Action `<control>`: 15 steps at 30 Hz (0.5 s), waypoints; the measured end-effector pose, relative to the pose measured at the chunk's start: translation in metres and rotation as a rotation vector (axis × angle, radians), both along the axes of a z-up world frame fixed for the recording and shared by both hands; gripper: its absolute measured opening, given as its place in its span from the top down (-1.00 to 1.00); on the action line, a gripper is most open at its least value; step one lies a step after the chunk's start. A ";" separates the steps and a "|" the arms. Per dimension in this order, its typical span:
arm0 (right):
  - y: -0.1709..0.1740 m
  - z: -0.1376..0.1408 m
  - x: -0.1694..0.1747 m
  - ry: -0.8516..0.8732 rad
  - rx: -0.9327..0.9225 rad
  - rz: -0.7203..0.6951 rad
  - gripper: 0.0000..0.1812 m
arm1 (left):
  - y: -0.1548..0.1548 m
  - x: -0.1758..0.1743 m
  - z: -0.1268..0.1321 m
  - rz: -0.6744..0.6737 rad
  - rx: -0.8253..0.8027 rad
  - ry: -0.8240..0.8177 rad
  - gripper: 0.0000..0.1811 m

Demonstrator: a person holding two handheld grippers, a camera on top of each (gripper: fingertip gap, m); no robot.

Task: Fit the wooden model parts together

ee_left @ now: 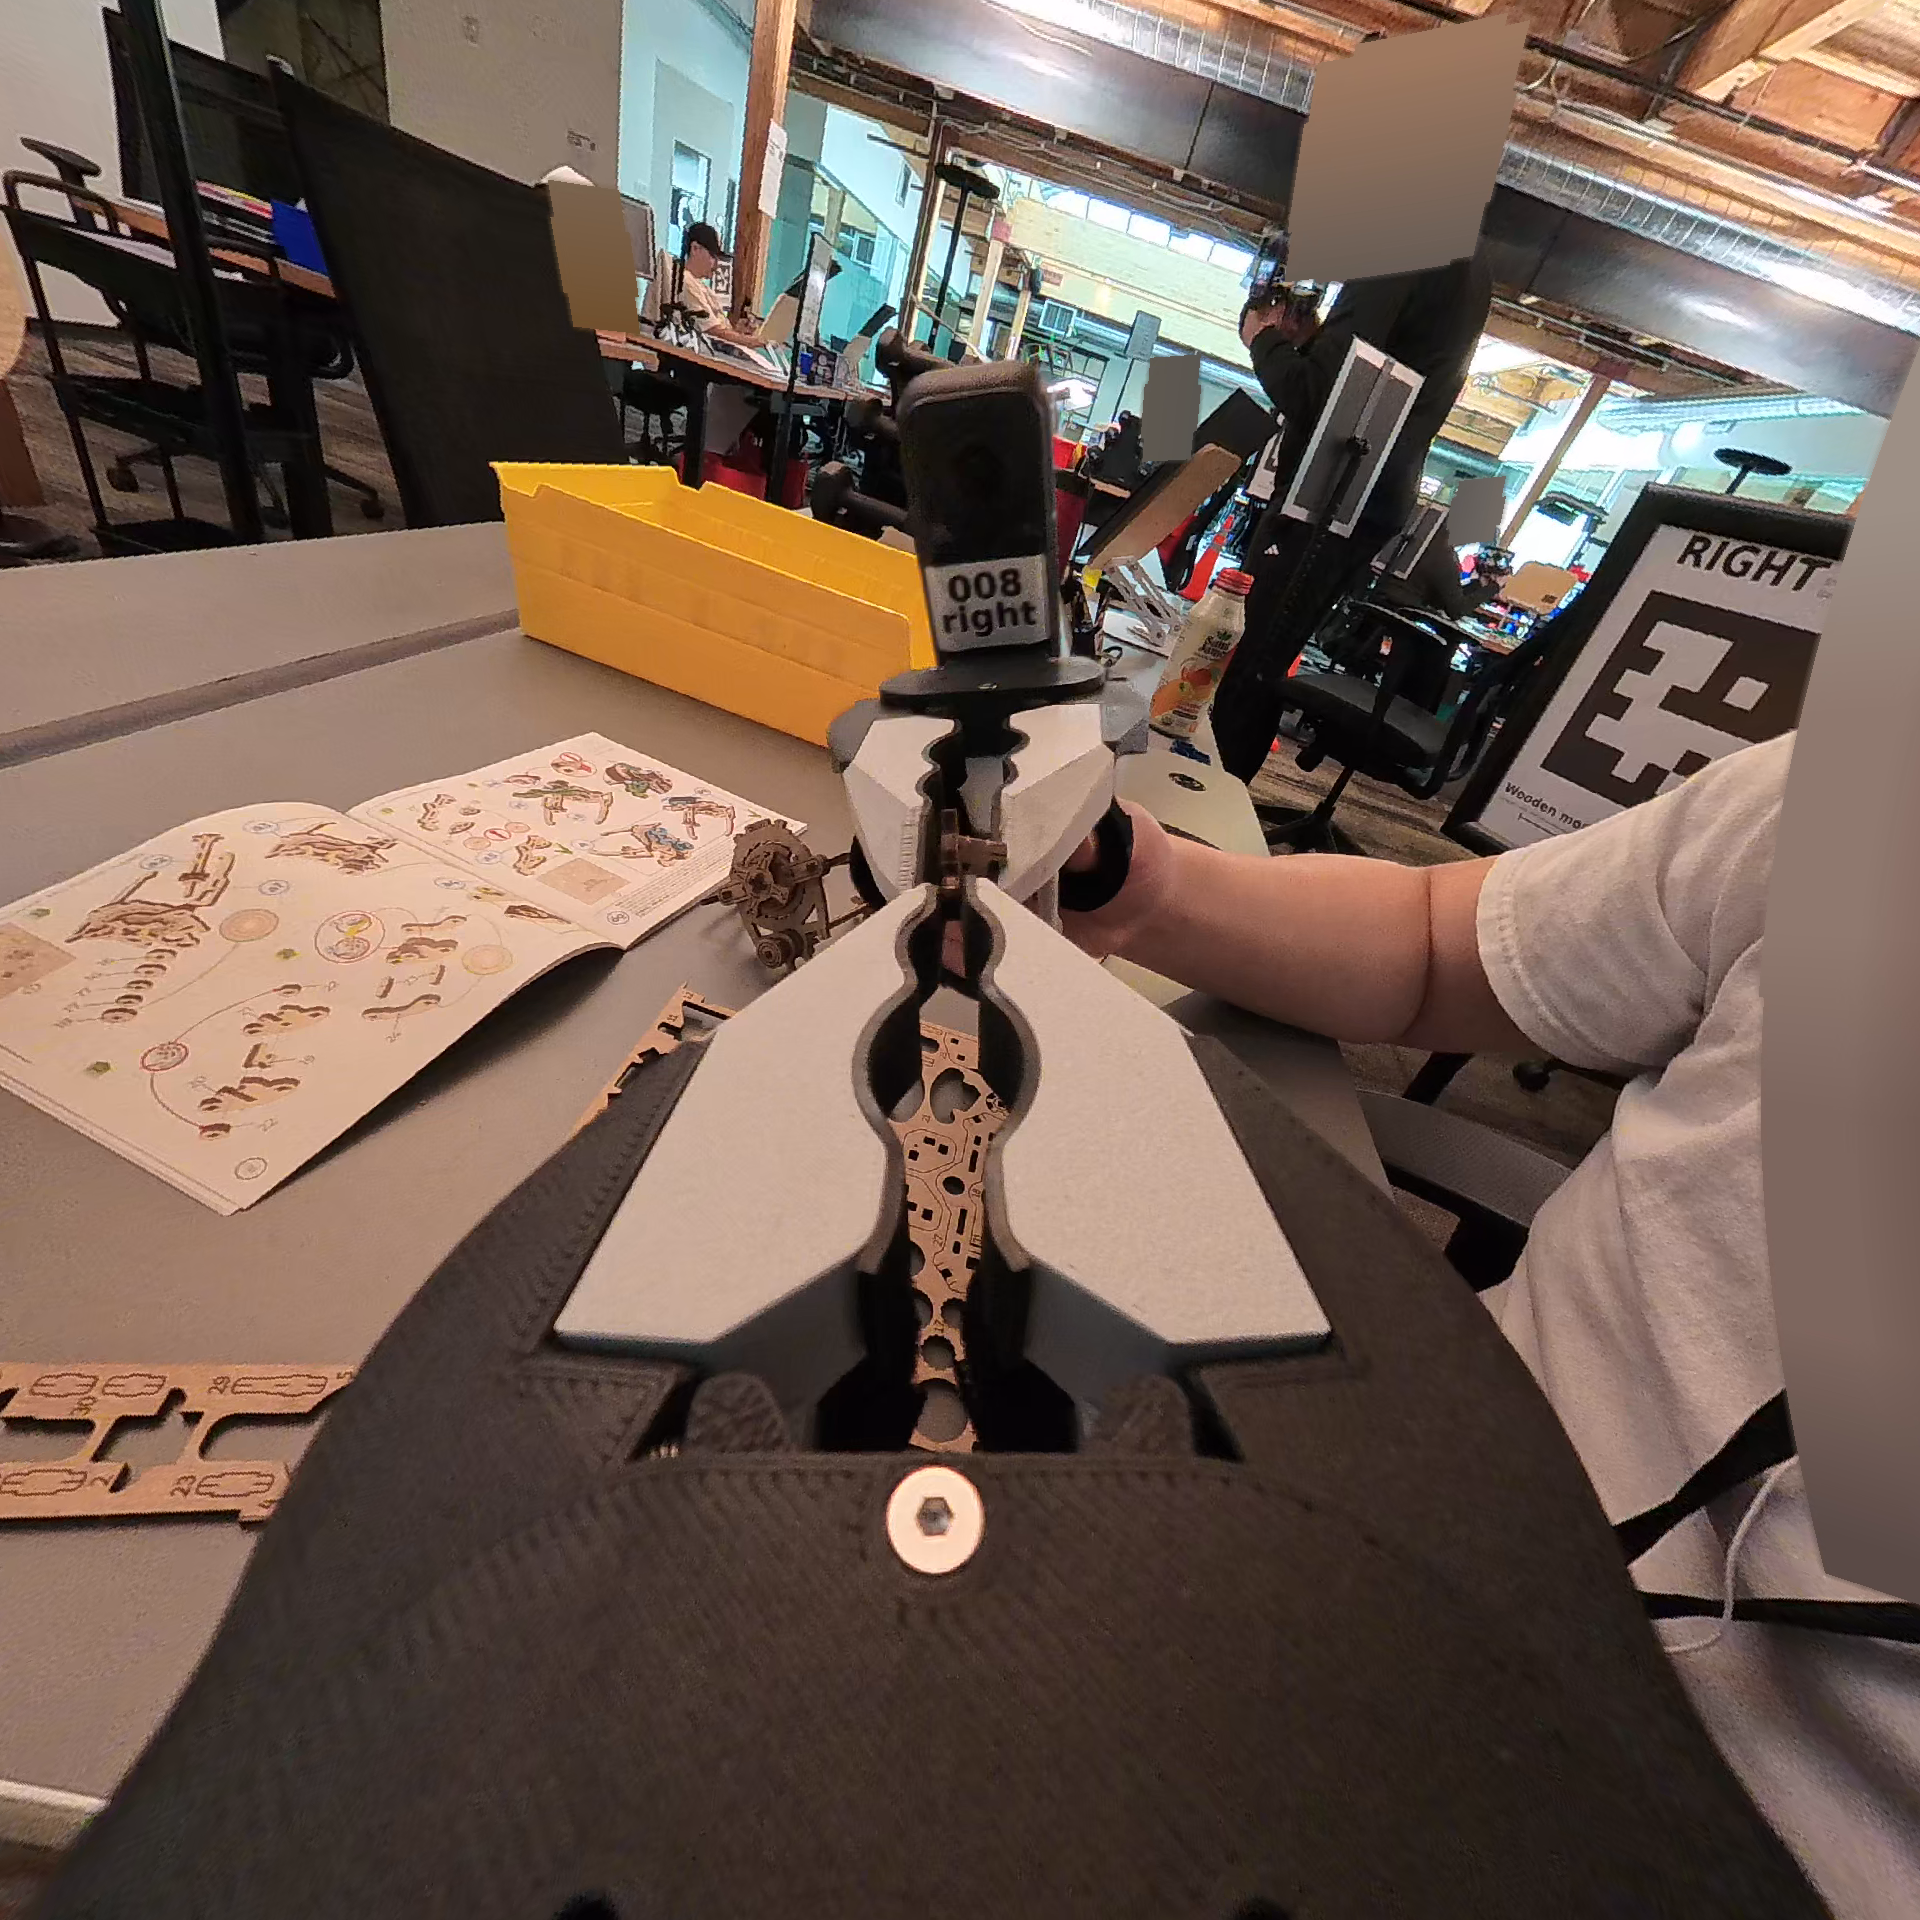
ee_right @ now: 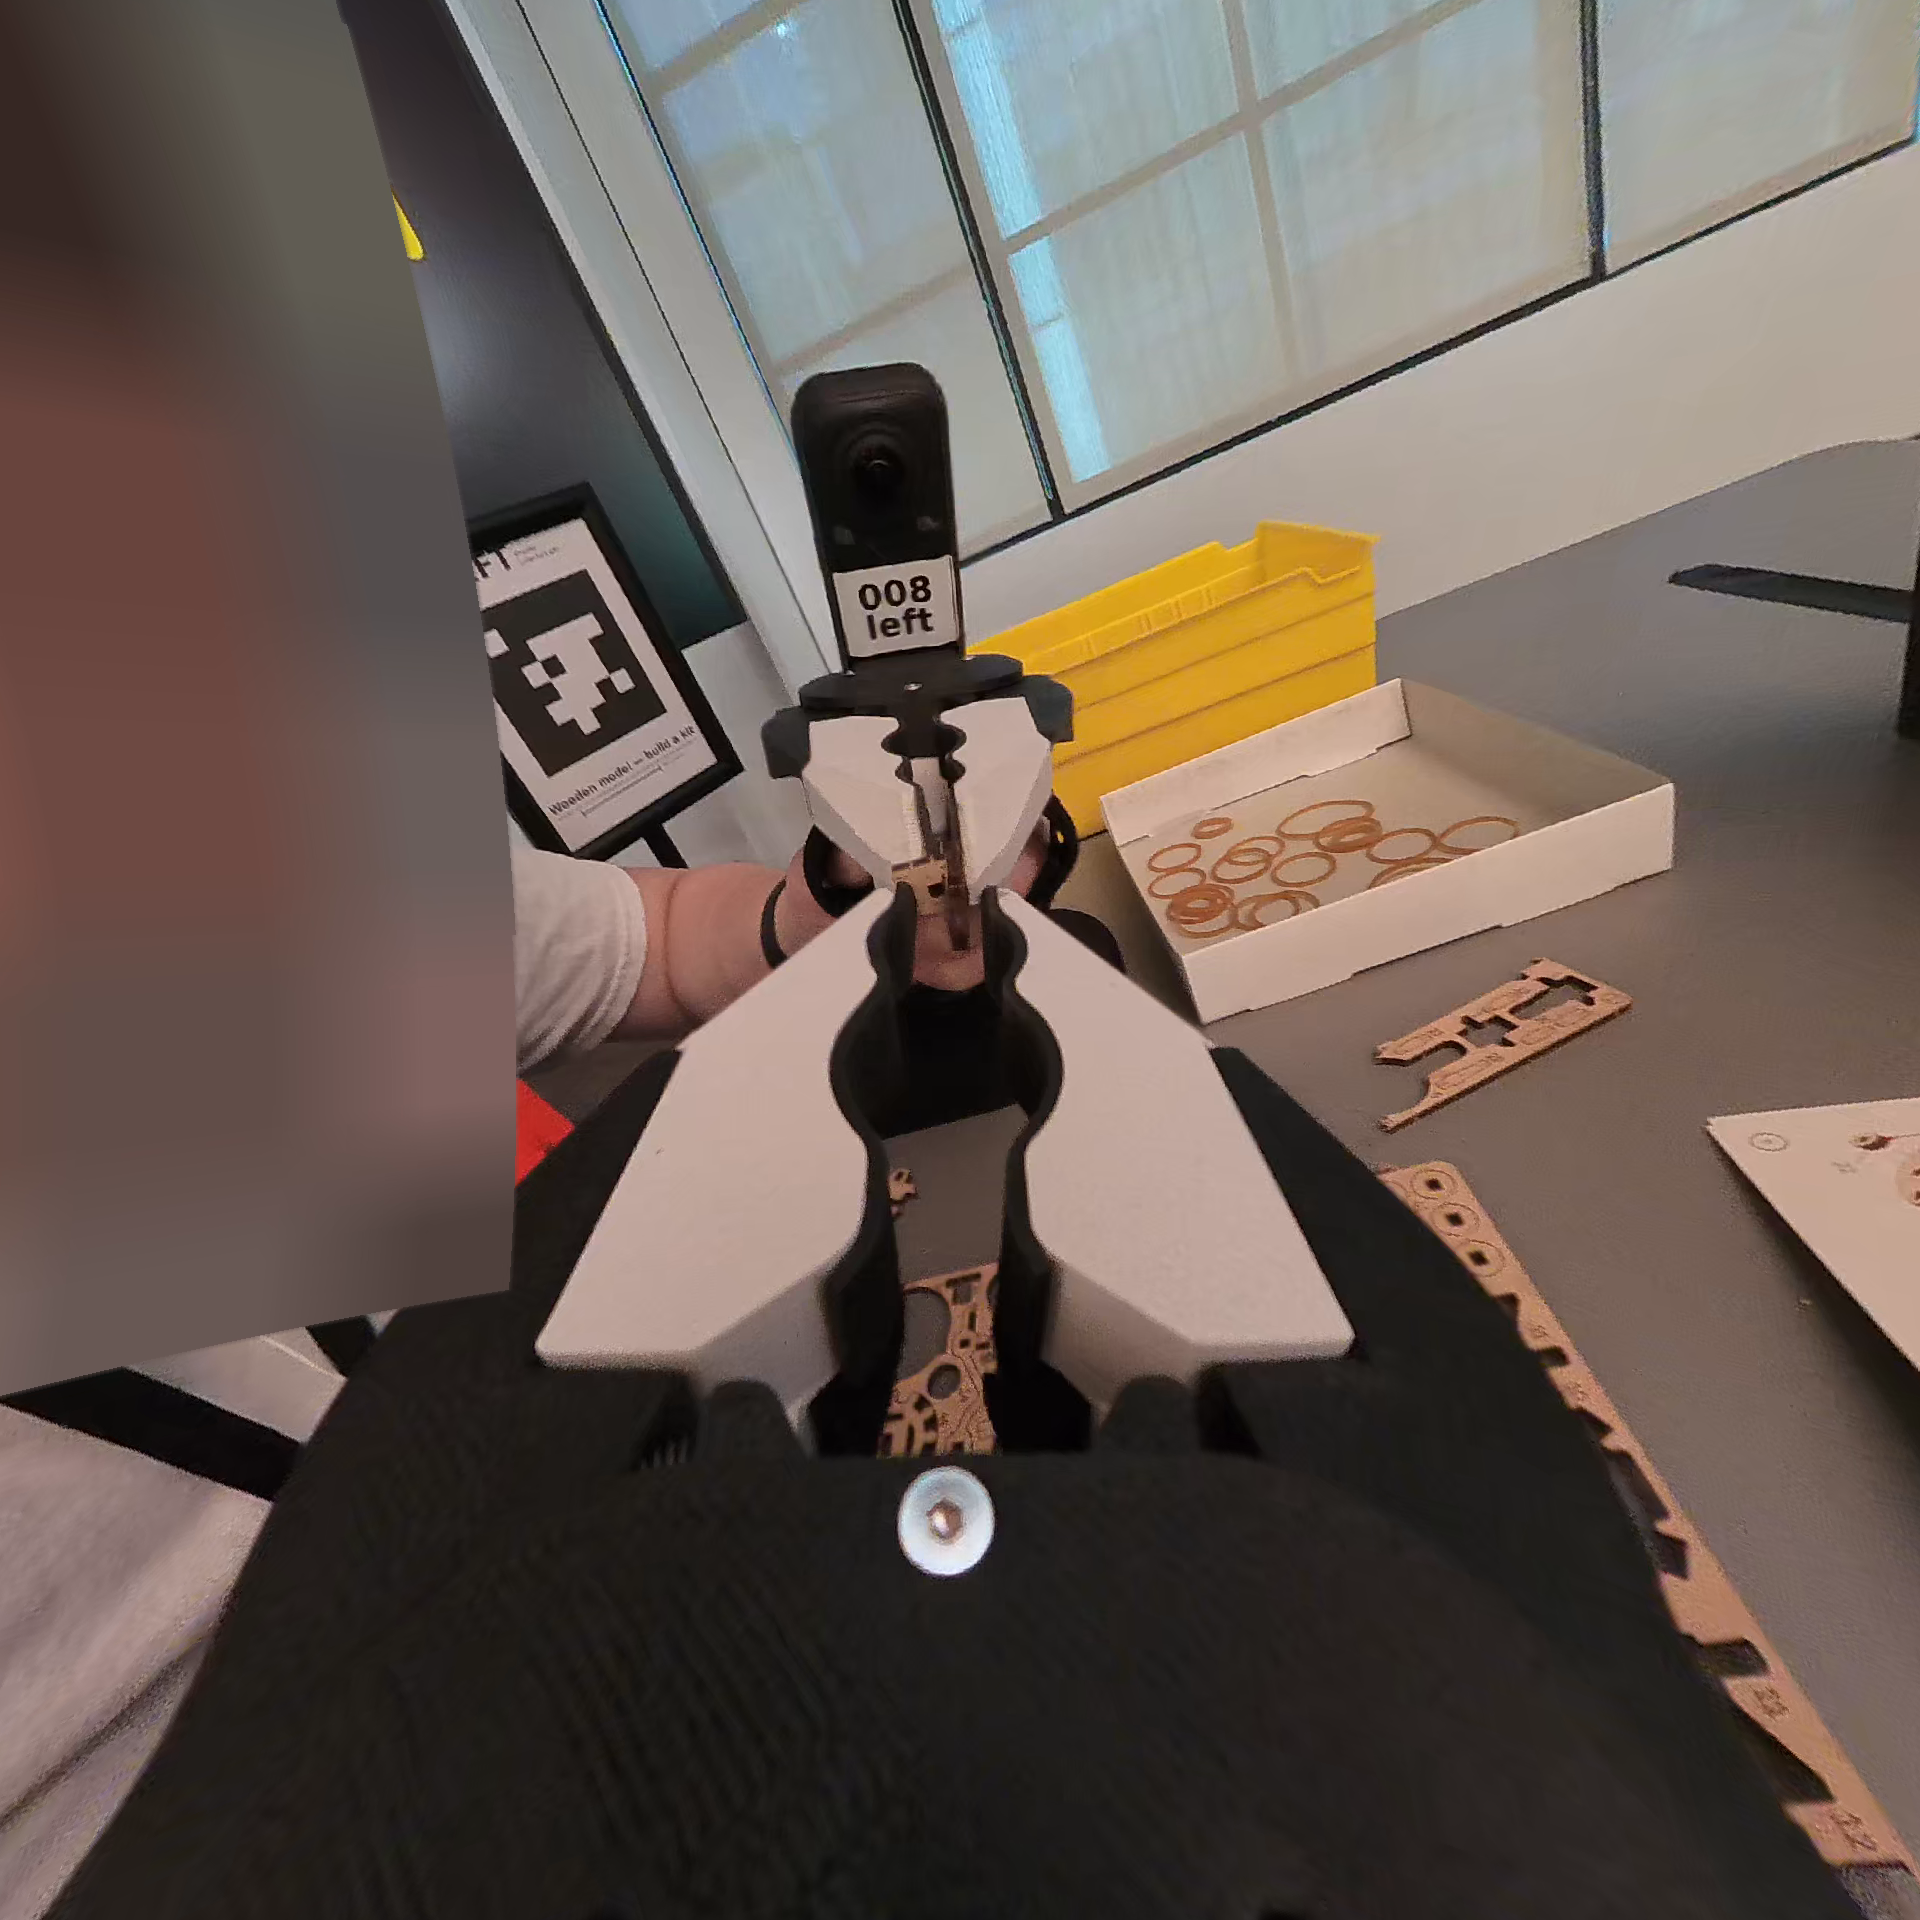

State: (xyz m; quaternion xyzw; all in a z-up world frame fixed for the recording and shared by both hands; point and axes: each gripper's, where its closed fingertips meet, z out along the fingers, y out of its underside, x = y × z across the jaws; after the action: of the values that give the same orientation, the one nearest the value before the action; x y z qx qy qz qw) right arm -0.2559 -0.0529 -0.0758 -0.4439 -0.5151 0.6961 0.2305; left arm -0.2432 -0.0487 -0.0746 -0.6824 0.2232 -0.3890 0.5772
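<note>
Two grippers, tip to tip above the table (ee_left: 312, 665)
Left gripper (ee_left: 951, 896) and right gripper (ee_right: 940, 902), both pinched on small wooden parts (ee_left: 961, 854) meeting between them; cut-out sheet (ee_right: 940, 1351) beneath

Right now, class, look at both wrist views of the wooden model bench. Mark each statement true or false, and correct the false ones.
1. The two grippers meet tip to tip above the table. True: left gripper, right gripper.
2. The white tray holds screws. False: it holds rubber bands.
3. The instruction booklet lies open. True.
4. The yellow bin is full of wooden parts. False: what shows of its inside is bare.
5. A partly built wooden model stands beside the booklet. True.
</note>
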 end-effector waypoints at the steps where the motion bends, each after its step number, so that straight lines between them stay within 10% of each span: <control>1: 0.000 0.000 0.000 -0.001 -0.018 0.007 0.89 | 0.000 0.000 0.000 -0.002 0.004 0.000 0.99; 12: -0.006 0.004 0.004 0.010 -0.089 0.072 0.90 | -0.009 0.004 0.005 -0.096 0.040 -0.029 0.96; 15: -0.001 0.005 0.004 0.019 -0.090 0.054 0.90 | -0.016 0.009 0.009 -0.157 0.041 -0.060 0.67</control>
State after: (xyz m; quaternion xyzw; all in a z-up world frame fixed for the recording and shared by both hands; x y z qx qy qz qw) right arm -0.2515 -0.0543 -0.0707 -0.4329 -0.4931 0.7287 0.1962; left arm -0.2338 -0.0646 -0.0657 -0.6390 0.2666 -0.4485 0.5652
